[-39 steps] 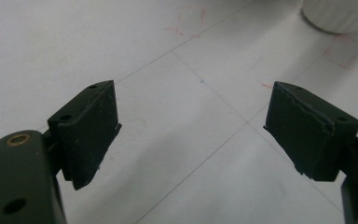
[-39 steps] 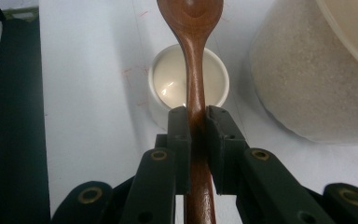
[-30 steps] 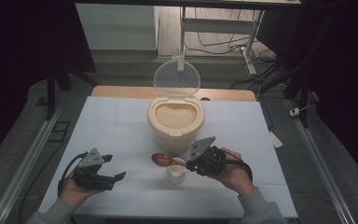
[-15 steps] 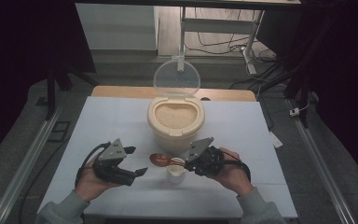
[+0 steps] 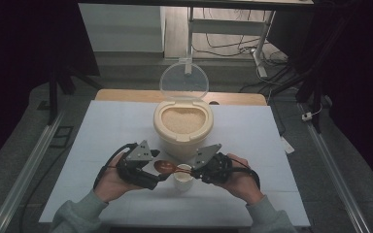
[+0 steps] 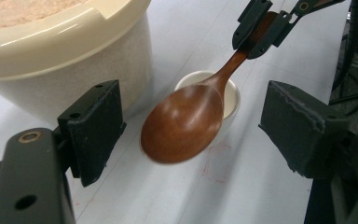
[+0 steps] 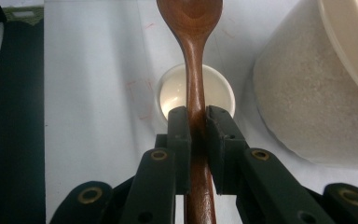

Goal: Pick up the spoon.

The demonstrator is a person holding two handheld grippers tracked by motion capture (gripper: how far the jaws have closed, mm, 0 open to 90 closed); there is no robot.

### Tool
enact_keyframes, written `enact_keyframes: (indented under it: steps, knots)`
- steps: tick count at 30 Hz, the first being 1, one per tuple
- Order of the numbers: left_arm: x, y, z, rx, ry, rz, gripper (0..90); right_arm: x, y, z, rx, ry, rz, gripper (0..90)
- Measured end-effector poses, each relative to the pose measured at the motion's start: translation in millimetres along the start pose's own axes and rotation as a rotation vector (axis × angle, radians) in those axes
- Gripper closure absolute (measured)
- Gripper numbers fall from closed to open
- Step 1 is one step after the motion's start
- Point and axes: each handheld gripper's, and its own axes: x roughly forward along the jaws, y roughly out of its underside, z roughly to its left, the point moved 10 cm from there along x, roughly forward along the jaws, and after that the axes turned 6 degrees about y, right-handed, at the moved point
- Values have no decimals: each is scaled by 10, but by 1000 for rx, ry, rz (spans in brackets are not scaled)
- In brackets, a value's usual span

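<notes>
My right gripper (image 5: 194, 170) (image 7: 196, 121) is shut on the handle of a brown wooden spoon (image 5: 166, 167) (image 7: 193, 70), held level above a small white cup (image 5: 183, 180) (image 7: 172, 95). The spoon's bowl (image 6: 184, 123) points left toward my left gripper (image 5: 156, 172) (image 6: 198, 126), which is open. In the left gripper view the bowl lies between the two jaws with a gap on each side. Just behind the cup stands a cream tub (image 5: 167, 138) (image 6: 74, 74) (image 7: 298, 93) full of pale grain.
The tub's clear round lid (image 5: 184, 80) stands upright at its far side. A white sheet (image 5: 102, 131) covers the table, with faint red marks (image 6: 216, 163) near the cup. Metal rails (image 5: 29, 165) run along both sides, and desk legs and cables lie beyond.
My left hand has moved right and slightly up, from the table's left front to the spoon's bowl. The right hand, spoon and cup have stayed where they were.
</notes>
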Motion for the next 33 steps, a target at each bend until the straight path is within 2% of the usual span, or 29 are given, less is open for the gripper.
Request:
enact_keyframes:
  steps: [2, 7, 13, 19, 24, 25, 33]
  knots:
    - [6, -23, 1, 1, 3, -1, 212, -6, -6, 1, -11, 3, 11, 799]
    - [33, -82, -2, 23, 3, 18, 222, -18, -79, 20, -18, 1, -9, 799]
    - [99, -142, -48, 45, 34, 47, 251, -4, -104, 30, -26, 1, -19, 799]
    - [187, -146, -110, 83, 64, 120, 288, -4, -118, 39, -36, 6, -14, 799]
    - [287, -90, -128, 91, 97, 196, 350, 12, -125, 51, -48, 7, -23, 798]
    - [300, -79, -134, 94, 106, 210, 371, 2, -115, 64, -65, -7, -10, 798]
    - [348, -68, -149, 99, 148, 241, 427, 20, -142, 78, -76, 7, -25, 798]
